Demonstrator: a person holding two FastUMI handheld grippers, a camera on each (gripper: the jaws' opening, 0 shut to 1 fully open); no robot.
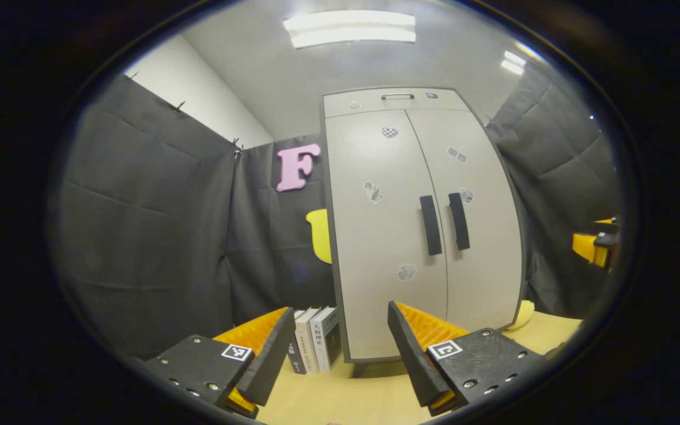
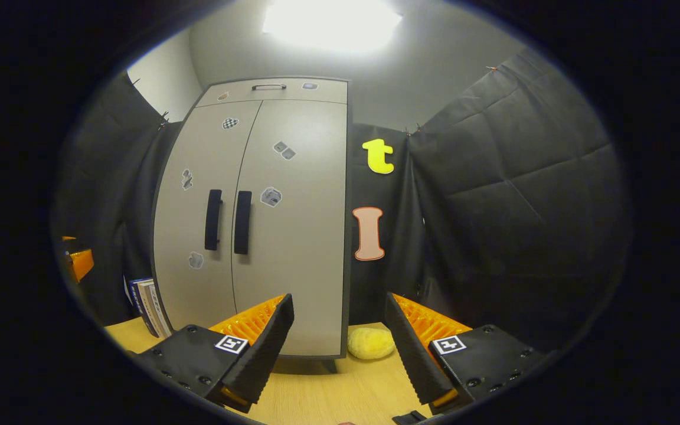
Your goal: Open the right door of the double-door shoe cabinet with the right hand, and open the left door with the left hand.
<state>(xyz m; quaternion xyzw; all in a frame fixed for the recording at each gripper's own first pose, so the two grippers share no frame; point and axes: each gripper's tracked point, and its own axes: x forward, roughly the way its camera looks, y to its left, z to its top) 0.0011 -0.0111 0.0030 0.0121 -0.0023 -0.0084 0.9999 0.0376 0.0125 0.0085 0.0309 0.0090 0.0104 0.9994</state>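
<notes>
Shoe cabinet [image 1: 422,224]: two doors closed, two handles; both grippers' fingers [image 1: 411,345] [image 2: 269,348] spread, holding nothing.

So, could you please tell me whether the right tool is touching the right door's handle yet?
Apart. The right gripper view shows the right tool open, low over the table, with the right door's handle well beyond its fingertips.
</notes>
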